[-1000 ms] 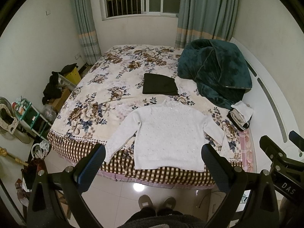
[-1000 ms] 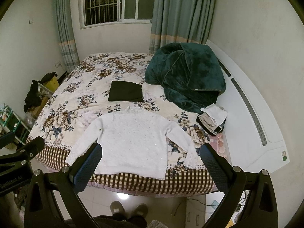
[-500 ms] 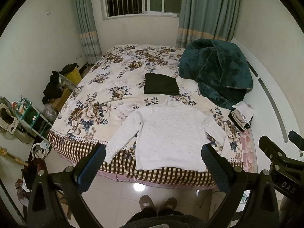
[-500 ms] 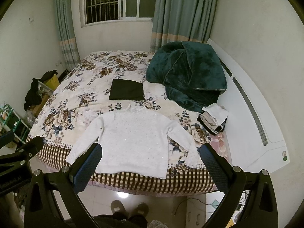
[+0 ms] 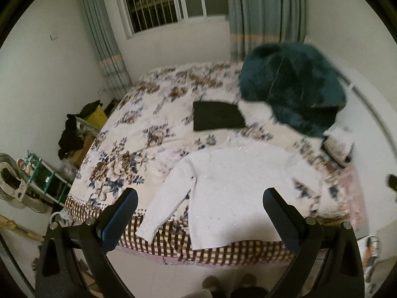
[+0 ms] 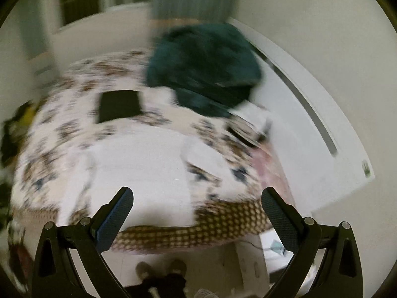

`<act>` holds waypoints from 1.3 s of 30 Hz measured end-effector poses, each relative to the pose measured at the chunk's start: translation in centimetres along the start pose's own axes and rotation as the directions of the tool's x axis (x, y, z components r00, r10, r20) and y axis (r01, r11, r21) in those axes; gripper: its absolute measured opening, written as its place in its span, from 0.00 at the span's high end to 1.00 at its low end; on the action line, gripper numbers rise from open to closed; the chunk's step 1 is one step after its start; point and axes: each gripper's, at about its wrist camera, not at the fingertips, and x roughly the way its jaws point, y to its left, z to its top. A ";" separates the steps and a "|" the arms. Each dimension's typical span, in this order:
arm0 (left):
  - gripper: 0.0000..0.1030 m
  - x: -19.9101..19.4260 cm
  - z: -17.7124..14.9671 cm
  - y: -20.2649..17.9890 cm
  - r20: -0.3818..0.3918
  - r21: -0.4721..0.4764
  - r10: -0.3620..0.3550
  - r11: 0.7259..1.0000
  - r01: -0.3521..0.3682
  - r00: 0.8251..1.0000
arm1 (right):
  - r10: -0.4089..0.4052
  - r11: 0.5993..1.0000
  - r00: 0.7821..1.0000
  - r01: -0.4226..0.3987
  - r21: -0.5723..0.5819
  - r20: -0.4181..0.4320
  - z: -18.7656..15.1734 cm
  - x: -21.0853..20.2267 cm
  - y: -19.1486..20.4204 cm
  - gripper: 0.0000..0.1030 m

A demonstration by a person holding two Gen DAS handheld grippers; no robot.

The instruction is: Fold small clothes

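A white long-sleeved sweater (image 5: 233, 186) lies flat, sleeves spread, at the near edge of the floral bed (image 5: 139, 134); it also shows blurred in the right wrist view (image 6: 141, 171). A folded black garment (image 5: 217, 119) lies beyond it, also in the right wrist view (image 6: 119, 108). My left gripper (image 5: 201, 213) is open and empty, above the sweater's hem. My right gripper (image 6: 196, 211) is open and empty, above the hem and right side of the sweater.
A dark green blanket (image 5: 292, 87) is heaped at the bed's far right, with a small pile of clothes (image 5: 338, 144) beside it. A white headboard (image 6: 310, 114) runs along the right. Shelves and clutter (image 5: 37, 173) stand on the floor to the left.
Both grippers have moved forward and down toward the sweater, which looks larger now. The right wrist view is strongly blurred by motion. Both stay open.
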 end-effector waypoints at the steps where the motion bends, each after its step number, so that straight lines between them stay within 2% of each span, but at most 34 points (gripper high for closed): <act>1: 0.00 2.7 0.2 -1.0 -0.024 0.016 0.010 1.000 -0.010 1.000 | -0.030 0.999 0.999 0.031 0.028 -0.029 0.0 2.8 -1.5 0.00; 6: 0.00 11.8 0.8 -4.9 -0.119 0.083 0.102 0.992 -0.093 0.988 | -0.100 0.987 0.980 0.119 0.105 -0.173 -1.1 18.4 -8.1 0.00; 9: 0.00 17.3 1.1 -7.7 -0.182 0.112 0.160 0.984 -0.141 0.970 | -0.095 0.986 0.958 0.129 0.109 -0.271 -2.8 28.7 -10.4 0.00; 10: 0.00 19.7 1.1 -9.0 -0.217 0.121 0.182 0.980 -0.159 0.959 | -0.095 0.987 0.948 0.130 0.098 -0.304 -3.6 32.2 -11.0 0.00; 12: 0.00 22.2 0.9 -10.8 -0.251 0.127 0.199 0.977 -0.171 0.947 | -0.089 0.992 0.924 0.115 0.047 -0.372 -5.4 39.7 -11.0 0.00; 16: 0.00 29.3 -0.6 -15.7 -0.301 0.215 0.239 0.960 -0.179 0.923 | -0.116 0.992 0.897 0.086 -0.088 -0.427 -8.8 50.2 -8.5 0.02; 17: 0.00 31.2 -1.3 -17.1 -0.313 0.250 0.252 0.952 -0.176 0.916 | -0.128 0.990 0.891 0.088 -0.111 -0.436 -9.5 51.2 -7.8 0.04; 19: 0.00 34.4 -2.5 -19.3 -0.343 0.300 0.261 0.941 -0.158 0.902 | -0.162 0.981 0.869 0.090 -0.172 -0.468 -10.8 55.5 -7.0 0.13; 20: 0.00 36.0 -3.3 -20.5 -0.359 0.324 0.264 0.935 -0.146 0.895 | -0.170 0.978 0.856 0.086 -0.190 -0.487 -11.3 56.8 -6.7 0.28; 21: 0.00 37.3 -4.0 -21.5 -0.375 0.344 0.267 0.929 -0.134 0.888 | -0.183 0.975 0.842 0.088 -0.206 -0.508 -11.7 58.2 -7.0 0.53; 22: 0.00 38.2 -4.3 -22.1 -0.385 0.352 0.265 0.928 -0.125 0.884 | -0.186 0.976 0.836 0.095 -0.198 -0.517 -11.8 58.9 -7.7 0.66; 23: 0.00 39.2 -4.8 -23.0 -0.399 0.359 0.259 0.927 -0.110 0.880 | -0.172 0.982 0.841 0.108 -0.153 -0.513 -11.5 59.1 -9.2 0.83; 24: 0.00 39.9 -4.9 -23.6 -0.411 0.364 0.255 0.926 -0.099 0.875 | -0.161 0.987 0.854 0.143 -0.074 -0.495 -10.8 58.9 -11.6 0.89; 26: 0.00 41.3 -4.9 -24.9 -0.431 0.362 0.234 0.930 -0.071 0.871 | -0.185 0.966 0.863 0.248 0.075 -0.470 -9.1 58.0 -17.2 0.91; 28: 0.00 42.4 -4.7 -26.2 -0.434 0.361 0.214 0.931 -0.048 0.875 | -0.204 0.919 0.856 0.335 0.209 -0.475 -7.9 57.9 -22.7 0.91; 29: 0.00 42.9 -4.5 -26.9 -0.431 0.367 0.209 0.929 -0.041 0.878 | -0.195 0.880 0.845 0.375 0.293 -0.497 -7.5 58.3 -26.2 0.91; 30: 0.00 43.5 -4.2 -27.5 -0.427 0.374 0.208 0.927 -0.038 0.880 | -0.142 0.847 0.840 0.376 0.375 -0.523 -7.4 58.6 -28.9 0.90; 31: 0.00 43.8 -4.1 -27.9 -0.420 0.384 0.208 0.923 -0.035 0.883 | -0.074 0.832 0.849 0.342 0.437 -0.523 -7.3 58.5 -30.4 0.89; 32: 0.00 44.1 -3.9 -28.3 -0.412 0.390 0.211 0.920 -0.038 0.886 | -0.026 0.833 0.865 0.296 0.468 -0.500 -7.1 58.2 -31.0 0.79; 33: 0.00 44.3 -3.7 -28.6 -0.402 0.395 0.213 0.918 -0.041 0.891 | -0.003 0.856 0.882 0.246 0.454 -0.471 -6.8 57.6 -30.6 0.54; 35: 0.00 44.6 -3.4 -29.1 -0.372 0.409 0.220 0.911 -0.054 0.902 | 0.012 0.919 0.893 0.167 0.357 -0.450 -6.8 56.8 -27.7 0.31; 36: 0.00 44.8 -3.4 -29.4 -0.357 0.418 0.227 0.906 -0.062 0.906 | 0.049 0.955 0.891 0.090 0.281 -0.451 -7.3 56.8 -24.5 0.31; 38: 0.00 45.6 -3.8 -30.1 -0.339 0.445 0.243 0.892 -0.073 0.909 | 0.069 0.988 0.878 0.005 0.153 -0.474 -8.5 57.3 -19.4 0.31; 39: 0.00 46.2 -4.2 -30.5 -0.341 0.456 0.252 0.887 -0.075 0.905 | 0.052 0.998 0.875 -0.024 0.063 -0.481 -9.3 57.5 -16.0 0.31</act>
